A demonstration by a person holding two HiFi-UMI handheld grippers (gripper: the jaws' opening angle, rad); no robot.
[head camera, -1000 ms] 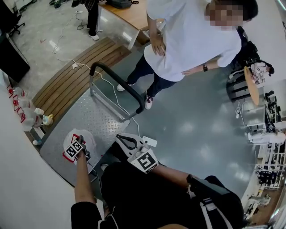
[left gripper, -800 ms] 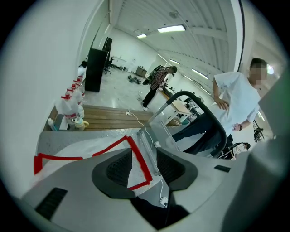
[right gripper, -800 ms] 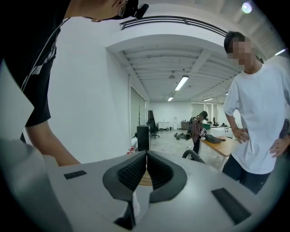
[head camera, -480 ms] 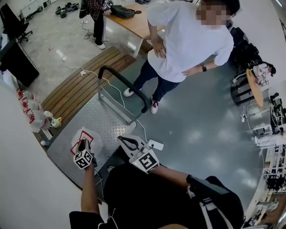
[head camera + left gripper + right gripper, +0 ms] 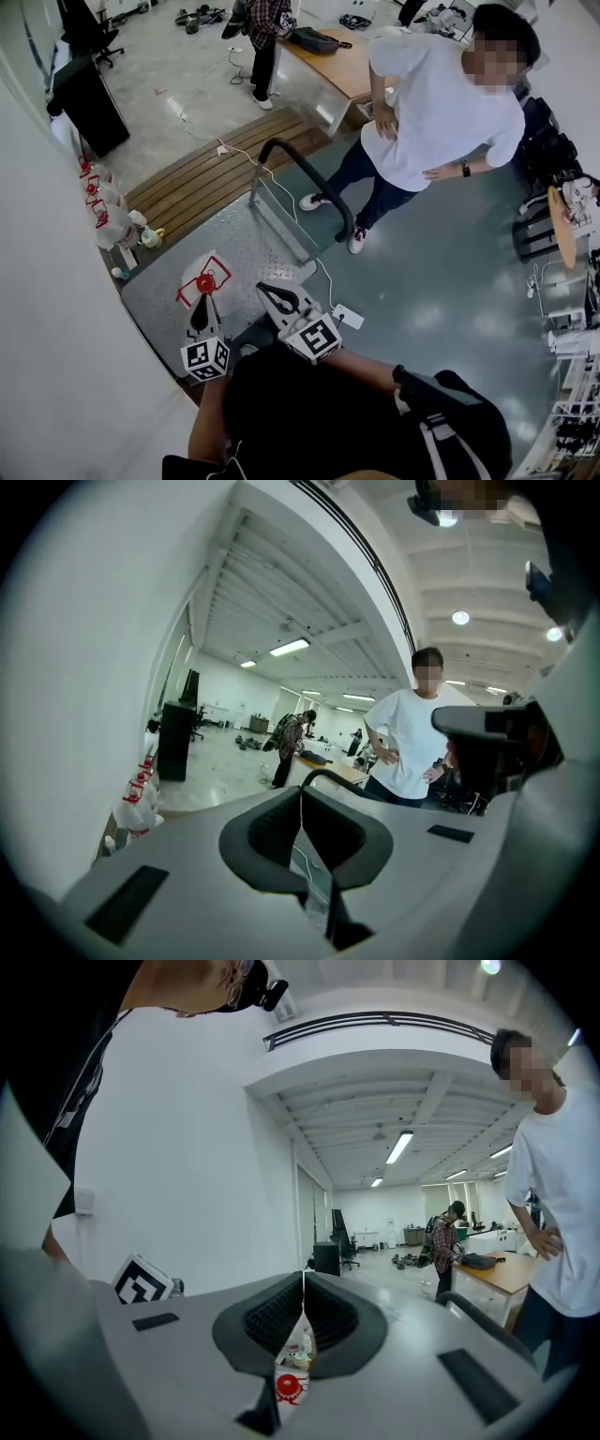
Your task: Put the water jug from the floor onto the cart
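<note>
head view puts the water jug [image 5: 204, 279] upright on the cart [image 5: 258, 246], on the near left part of its checkered metal deck, so by my reading the placing is done and what comes next is only a clean pull-back. the jug lies straight ahead of the left gripper [image 5: 202, 305], just beyond its tips. its long axis stands vertical, so from above it shows as a pale round body with a red cap in the middle and a red band to one side. the right gripper [image 5: 270, 292] sits farther off, beside the jug and over the deck's near edge, so the left hand is the nearer one. left gripper view shows its jaws have just been closing and now meet with nothing between them. only the cart's black handle [image 5: 323, 775] and the room show past them, so the jug is released. right gripper view shows those jaws pressed together and empty too, with the red cap visible below them.
</note>
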